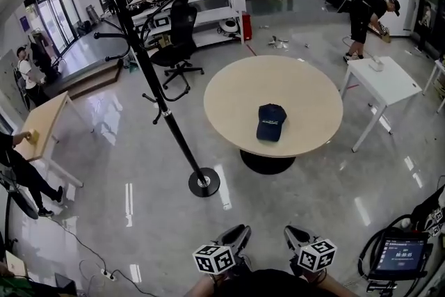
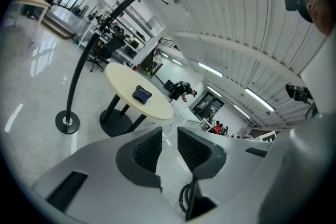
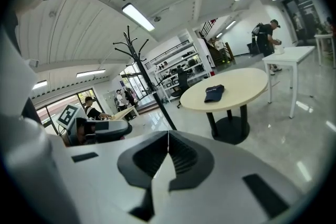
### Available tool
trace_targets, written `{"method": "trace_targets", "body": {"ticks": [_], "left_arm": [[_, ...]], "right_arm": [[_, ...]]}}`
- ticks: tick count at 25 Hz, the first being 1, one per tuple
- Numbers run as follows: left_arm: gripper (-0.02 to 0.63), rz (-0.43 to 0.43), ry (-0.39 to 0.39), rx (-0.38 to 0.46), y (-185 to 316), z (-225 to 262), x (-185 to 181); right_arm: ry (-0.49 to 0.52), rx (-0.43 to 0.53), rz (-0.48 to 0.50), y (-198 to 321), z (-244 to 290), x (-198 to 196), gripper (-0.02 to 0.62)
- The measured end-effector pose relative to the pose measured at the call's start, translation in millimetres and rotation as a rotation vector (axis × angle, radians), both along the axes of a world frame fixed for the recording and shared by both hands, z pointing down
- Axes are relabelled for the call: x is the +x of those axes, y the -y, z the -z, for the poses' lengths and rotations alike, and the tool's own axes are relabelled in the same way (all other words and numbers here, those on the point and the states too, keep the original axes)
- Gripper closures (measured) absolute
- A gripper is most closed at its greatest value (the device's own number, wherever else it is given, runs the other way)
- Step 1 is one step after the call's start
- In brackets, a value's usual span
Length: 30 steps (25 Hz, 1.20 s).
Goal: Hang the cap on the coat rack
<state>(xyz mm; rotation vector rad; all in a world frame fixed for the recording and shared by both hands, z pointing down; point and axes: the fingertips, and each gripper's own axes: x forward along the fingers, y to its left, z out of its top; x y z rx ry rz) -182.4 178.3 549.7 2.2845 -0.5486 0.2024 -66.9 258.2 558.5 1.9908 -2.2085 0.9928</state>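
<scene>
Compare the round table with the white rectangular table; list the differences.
The round table is beige with a round top; the white table has a rectangular one. The round table stands on one dark pedestal, the white table on thin legs. The round table bears a navy cap; the white table a small pale object. Both stand on the glossy floor.

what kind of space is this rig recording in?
Likely an open lab or workshop hall, not a home: white shelving loaded with equipment, a black office chair, and people working at a white table and a wooden table.
</scene>
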Motion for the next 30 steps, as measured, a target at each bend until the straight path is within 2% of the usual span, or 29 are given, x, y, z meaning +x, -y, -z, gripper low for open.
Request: {"method": "trace_targets", "body": {"ticks": [9,21,30], "left_arm": [[0.509,-0.037,-0.010,-0.030,47.8,-3.3,-22.0],[0.509,-0.107,-0.006,-0.063,63.6,-13.4,-1.1],[0.509,-0.052,0.028,-0.027,101.6,-12.9,10.3]], "right_arm": [[-0.008,-0.026,-0.043,40.5,2.4,-20.8,0.591],[0.008,-0.064,-0.122,46.0,-8.8,-7.7,0.591],[0.034,-0.033,-0.075,92.1,-13.0,13.2,0.591]]}}
